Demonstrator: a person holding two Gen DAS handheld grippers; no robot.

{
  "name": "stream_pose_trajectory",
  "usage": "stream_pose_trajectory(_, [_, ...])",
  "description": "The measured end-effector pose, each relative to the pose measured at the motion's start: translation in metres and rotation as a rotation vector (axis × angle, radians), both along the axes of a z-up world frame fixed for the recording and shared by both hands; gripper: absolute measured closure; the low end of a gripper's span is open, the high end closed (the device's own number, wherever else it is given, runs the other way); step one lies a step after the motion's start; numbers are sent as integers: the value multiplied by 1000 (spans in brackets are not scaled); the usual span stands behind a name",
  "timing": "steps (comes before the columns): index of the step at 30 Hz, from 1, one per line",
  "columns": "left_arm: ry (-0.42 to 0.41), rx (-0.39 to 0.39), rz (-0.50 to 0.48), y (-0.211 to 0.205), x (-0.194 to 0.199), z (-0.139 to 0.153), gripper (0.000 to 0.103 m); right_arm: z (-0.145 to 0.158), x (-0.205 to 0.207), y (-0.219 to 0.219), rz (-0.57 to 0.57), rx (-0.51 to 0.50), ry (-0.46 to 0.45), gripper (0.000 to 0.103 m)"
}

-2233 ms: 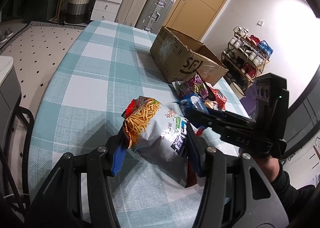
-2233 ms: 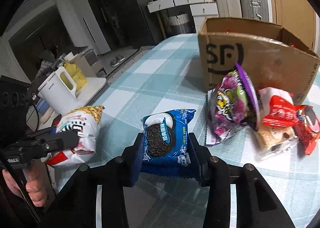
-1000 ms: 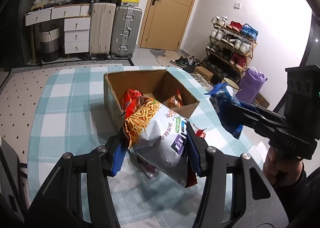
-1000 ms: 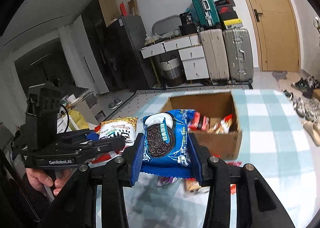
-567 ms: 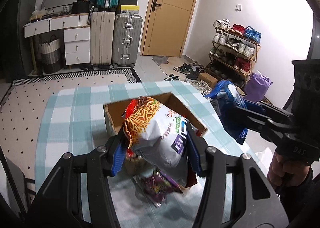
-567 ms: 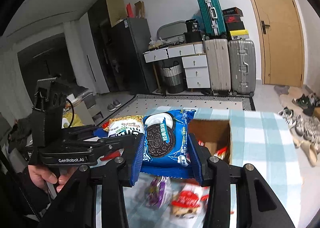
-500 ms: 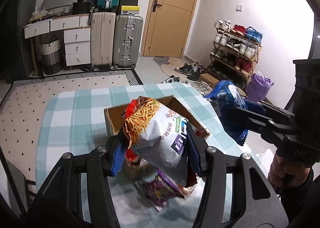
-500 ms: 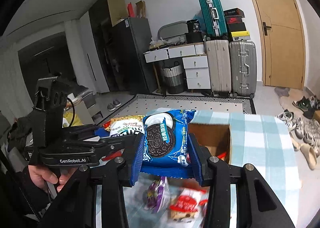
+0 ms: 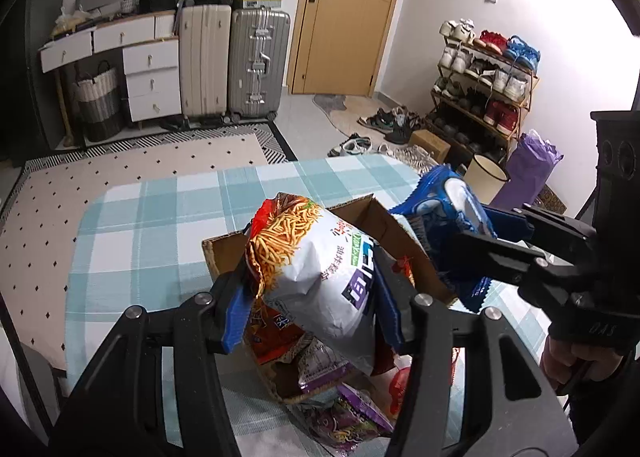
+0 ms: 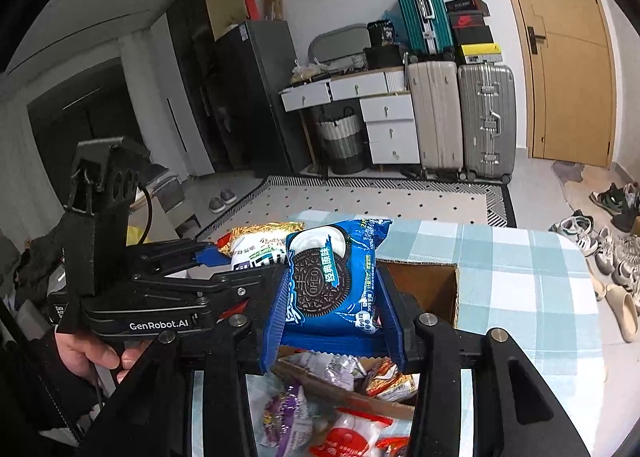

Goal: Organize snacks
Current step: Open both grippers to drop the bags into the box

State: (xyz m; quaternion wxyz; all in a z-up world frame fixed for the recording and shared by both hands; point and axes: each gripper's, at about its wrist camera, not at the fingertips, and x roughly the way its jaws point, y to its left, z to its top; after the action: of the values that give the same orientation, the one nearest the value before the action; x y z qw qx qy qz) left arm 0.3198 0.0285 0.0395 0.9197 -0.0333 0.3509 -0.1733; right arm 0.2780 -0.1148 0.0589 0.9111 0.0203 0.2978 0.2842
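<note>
My left gripper (image 9: pixel 312 301) is shut on a white bag of fried-noodle snack (image 9: pixel 320 277), held in the air over an open cardboard box (image 9: pixel 224 257). My right gripper (image 10: pixel 334 297) is shut on a blue Oreo pack (image 10: pixel 332 277), also held over the cardboard box (image 10: pixel 424 285). In the left wrist view the right gripper (image 9: pixel 476 257) with the Oreo pack (image 9: pixel 448 213) hangs to the right of the noodle bag. In the right wrist view the left gripper (image 10: pixel 208 257) and its noodle bag (image 10: pixel 256 245) sit to the left. Several snack packs lie inside the box.
The box stands on a table with a teal checked cloth (image 9: pixel 152 225). A purple snack bag (image 9: pixel 344 417) and red packs (image 10: pixel 348 433) lie on the cloth in front of the box. Suitcases, drawers, a door and a shoe rack stand beyond the table.
Both grippers have travelled forward with their packs, so the box has slid down the views and now lies right beneath them. The grips are unchanged.
</note>
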Motion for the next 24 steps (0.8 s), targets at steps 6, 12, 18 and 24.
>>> stream_pose_trajectory(6, [26, 40, -12, -7, 25, -24, 52, -25, 20, 1, -12, -18, 25, 61])
stream_pose_trajectory(12, [53, 60, -31, -15, 43, -49, 52, -55, 35, -5, -38, -36, 72, 60])
stream_pose_trajectory(18, [54, 42, -31, -14, 50, -56, 47, -70, 43, -12, -55, -32, 75, 58])
stream_pose_trajectory(24, [36, 55, -18, -10, 41, -50, 36, -63, 37, -22, -79, -29, 30, 32])
